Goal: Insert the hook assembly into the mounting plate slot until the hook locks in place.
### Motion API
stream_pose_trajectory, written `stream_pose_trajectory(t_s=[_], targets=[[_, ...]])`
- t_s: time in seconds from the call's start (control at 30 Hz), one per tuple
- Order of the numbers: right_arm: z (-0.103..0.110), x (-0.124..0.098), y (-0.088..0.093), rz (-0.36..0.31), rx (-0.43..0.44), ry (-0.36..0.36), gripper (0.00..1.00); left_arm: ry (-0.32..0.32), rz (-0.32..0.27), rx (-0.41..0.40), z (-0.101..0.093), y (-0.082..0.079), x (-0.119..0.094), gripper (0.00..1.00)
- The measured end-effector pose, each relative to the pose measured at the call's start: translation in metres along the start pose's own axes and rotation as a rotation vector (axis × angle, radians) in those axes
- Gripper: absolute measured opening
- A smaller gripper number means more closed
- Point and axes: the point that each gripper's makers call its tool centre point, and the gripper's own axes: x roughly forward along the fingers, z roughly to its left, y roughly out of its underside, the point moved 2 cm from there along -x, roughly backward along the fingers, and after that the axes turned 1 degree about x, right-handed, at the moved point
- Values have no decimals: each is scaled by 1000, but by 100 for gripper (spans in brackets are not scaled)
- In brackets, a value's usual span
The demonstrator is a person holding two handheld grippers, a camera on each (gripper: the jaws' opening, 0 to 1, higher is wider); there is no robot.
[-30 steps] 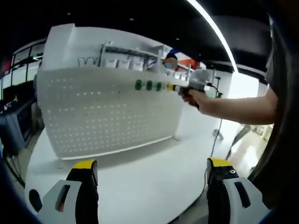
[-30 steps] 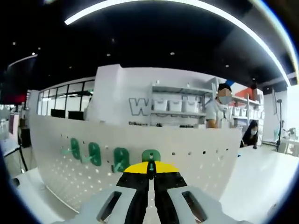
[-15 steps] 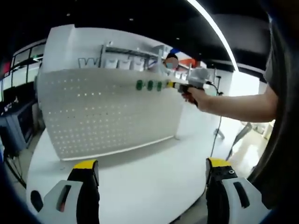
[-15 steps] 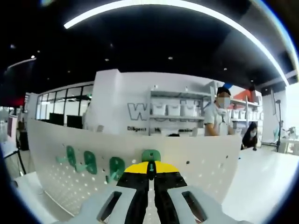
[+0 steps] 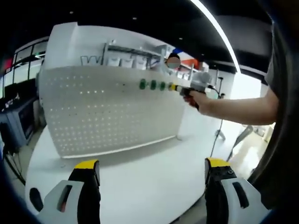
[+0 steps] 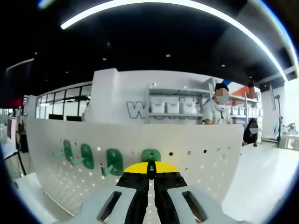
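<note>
- A white perforated mounting plate (image 5: 107,112) stands upright on a white bench (image 5: 140,179), its holes running in even rows across the whole face.
- In the left gripper view, the left claw (image 5: 152,186) hangs low over the near edge of the bench, its two yellow-tipped jaws spread wide apart with nothing between them, well back from the plate.
- In the same view, a person's hand (image 5: 198,99) reaches in from the right, holding the right claw (image 5: 176,87) against the plate's upper row.
- Three green hooks (image 5: 153,85) sit side by side in that top row, just left of the claw's tip.
- In the right gripper view, the right claw (image 6: 150,169) appears clenched, its black jaws pressed together under a yellow band, gripping a green hook assembly (image 6: 150,156) whose rounded top shows just above the jaw tips.
- That hook assembly sits at the plate's face (image 6: 196,158), in line with the other green hooks (image 6: 87,156) to its left; whether it is fully seated in a slot cannot be told.
- Beyond the plate, shelving with white bins (image 6: 173,107) lines a far wall, and a person (image 6: 216,112) stands at the far right.
</note>
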Motion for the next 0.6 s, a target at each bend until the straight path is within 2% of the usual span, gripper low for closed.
stream_pose_trajectory(t_s=[0.17,0.3,0.6], targets=[[-2,2,1,-6,8,3,1,-1,4,2,1,0,0,95],[-3,2,0,44,85,-19,2,2,10,-2,1,2,0,94],[-5,-15,-12,31,54,4,14,3,-10,-9,1,0,-2,94]])
